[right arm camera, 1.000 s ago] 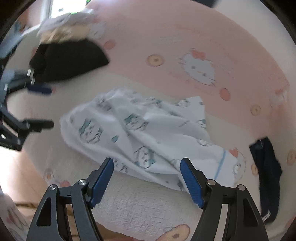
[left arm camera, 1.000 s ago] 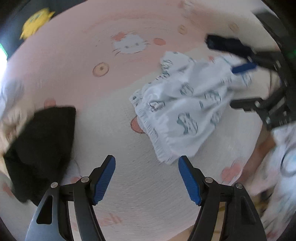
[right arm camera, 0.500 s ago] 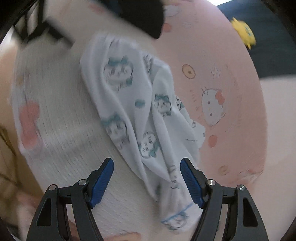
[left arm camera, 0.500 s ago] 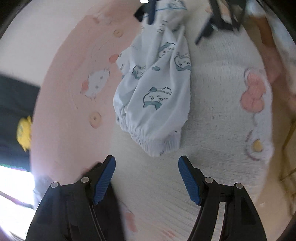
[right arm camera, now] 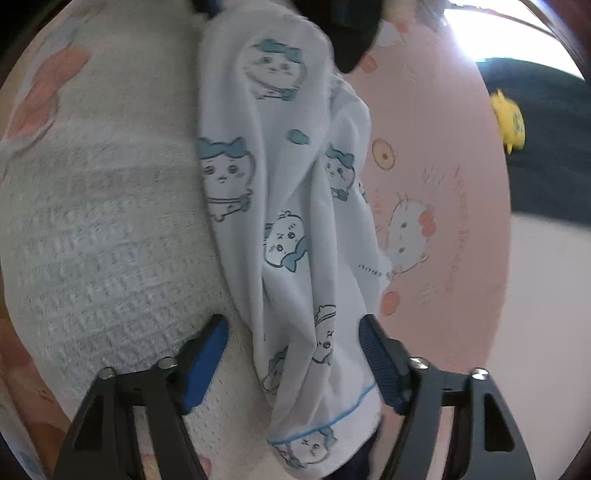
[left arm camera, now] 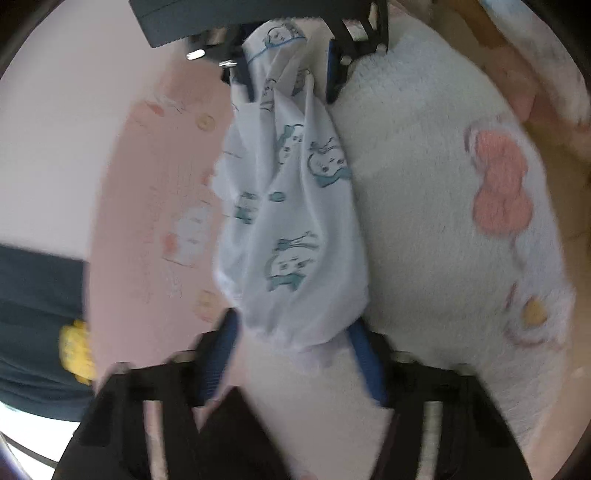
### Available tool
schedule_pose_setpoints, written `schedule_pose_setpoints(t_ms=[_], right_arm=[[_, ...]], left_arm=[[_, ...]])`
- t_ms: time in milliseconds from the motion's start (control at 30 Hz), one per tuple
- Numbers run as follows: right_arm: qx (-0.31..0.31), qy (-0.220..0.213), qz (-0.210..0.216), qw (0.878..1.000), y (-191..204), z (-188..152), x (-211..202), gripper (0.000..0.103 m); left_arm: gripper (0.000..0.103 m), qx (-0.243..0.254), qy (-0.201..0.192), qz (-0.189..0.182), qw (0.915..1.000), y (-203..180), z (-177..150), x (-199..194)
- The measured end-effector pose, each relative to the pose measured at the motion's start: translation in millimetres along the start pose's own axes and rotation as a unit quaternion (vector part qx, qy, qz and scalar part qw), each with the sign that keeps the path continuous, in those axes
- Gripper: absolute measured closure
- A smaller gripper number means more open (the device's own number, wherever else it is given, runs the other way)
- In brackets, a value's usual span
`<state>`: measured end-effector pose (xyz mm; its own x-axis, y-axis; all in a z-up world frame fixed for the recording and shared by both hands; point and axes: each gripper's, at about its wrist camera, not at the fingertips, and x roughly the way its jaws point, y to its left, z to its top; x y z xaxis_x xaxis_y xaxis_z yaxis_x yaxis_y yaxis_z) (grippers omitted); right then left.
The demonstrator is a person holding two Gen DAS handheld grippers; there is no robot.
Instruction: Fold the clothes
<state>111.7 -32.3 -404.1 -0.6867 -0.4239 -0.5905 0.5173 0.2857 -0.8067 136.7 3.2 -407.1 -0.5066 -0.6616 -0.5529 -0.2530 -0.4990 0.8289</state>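
A white garment (left arm camera: 291,221) printed with blue cartoon faces lies bunched lengthwise on a white and pink blanket (left arm camera: 436,236). My left gripper (left arm camera: 291,354) is open, its blue pads either side of the gathered elastic end. My right gripper (right arm camera: 295,354) is open too, its pads flanking the other end of the garment (right arm camera: 288,236), the one with a blue trim line. The right gripper also shows at the top of the left wrist view (left arm camera: 288,74), facing mine.
A black garment (right arm camera: 354,33) lies at the far end beside the left gripper. A dark cloth with a yellow figure (right arm camera: 509,118) lies beyond the pink blanket (right arm camera: 443,206). Wooden floor (left arm camera: 554,155) shows past the blanket's edge.
Both grippers have swung round and closed in on opposite ends of the white garment, whose ends now sit between the open pads. The garment looks more stretched lengthwise.
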Motion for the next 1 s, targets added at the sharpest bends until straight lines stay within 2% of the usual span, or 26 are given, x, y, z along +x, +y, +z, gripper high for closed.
schedule_pose_setpoints(t_ms=[67, 100, 133, 167, 200, 267, 400, 500, 567, 633, 700, 833, 967, 1000], right_arm=[[0.033, 0.005, 0.035, 0.999, -9.3, 0.9, 3.9, 0.064], [0.049, 0.008, 0.051, 0.997, -13.5, 1.4, 5.5, 0.074], [0.064, 0.010, 0.067, 0.996, -17.8, 1.8, 7.1, 0.079], [0.079, 0.012, 0.083, 0.993, -22.1, 2.3, 8.6, 0.091], [0.097, 0.016, 0.100, 0.990, -27.3, 3.6, 10.6, 0.096], [0.127, 0.017, 0.114, 0.985, -39.0, 5.6, 12.2, 0.096], [0.217, 0.001, 0.126, 0.968, -75.9, 1.1, 8.3, 0.096], [0.279, -0.006, 0.124, 0.952, -98.1, -3.9, 10.7, 0.096], [0.322, -0.006, 0.131, 0.937, -119.0, -6.3, 22.6, 0.096], [0.359, -0.004, 0.134, 0.924, -129.4, -15.7, 29.9, 0.096], [0.394, -0.006, 0.140, 0.908, -143.7, -23.5, 37.2, 0.096], [0.414, 0.000, 0.139, 0.900, -159.7, -29.7, 58.2, 0.096], [0.420, 0.022, 0.144, 0.896, -157.0, -25.2, 64.8, 0.096], [0.419, 0.032, 0.145, 0.896, -155.1, -24.0, 68.0, 0.096]], left_arm=[[0.079, -0.041, 0.012, -0.038, 0.9983, 12.5, 5.0, 4.9], [0.081, -0.071, 0.017, -0.057, 0.9957, 21.5, 7.9, 7.8], [0.081, -0.095, 0.025, -0.064, 0.9931, 28.6, 9.9, 11.3], [0.081, -0.120, 0.032, -0.073, 0.9896, 36.0, 11.9, 14.8], [0.081, -0.147, 0.037, -0.085, 0.9848, 44.7, 13.5, 17.9], [0.082, -0.194, 0.040, -0.100, 0.9750, 61.3, 14.8, 21.6], [0.082, -0.300, 0.038, -0.130, 0.9443, 93.6, 13.2, 19.9], [0.082, -0.371, 0.033, -0.155, 0.9151, 128.0, 1.9, 29.2], [0.082, -0.410, 0.026, -0.166, 0.8964, 146.4, -1.9, 34.4], [0.082, -0.438, 0.019, -0.167, 0.8831, 155.1, -7.6, 28.5], [0.085, -0.450, 0.024, -0.165, 0.8773, 170.4, -10.2, 43.6], [0.086, -0.464, 0.035, -0.173, 0.8680, 188.7, -12.3, 71.7], [0.086, -0.443, 0.049, -0.161, 0.8806, 189.9, -7.0, 90.2], [0.086, -0.444, 0.052, -0.163, 0.8794, 189.6, -6.5, 92.3]])
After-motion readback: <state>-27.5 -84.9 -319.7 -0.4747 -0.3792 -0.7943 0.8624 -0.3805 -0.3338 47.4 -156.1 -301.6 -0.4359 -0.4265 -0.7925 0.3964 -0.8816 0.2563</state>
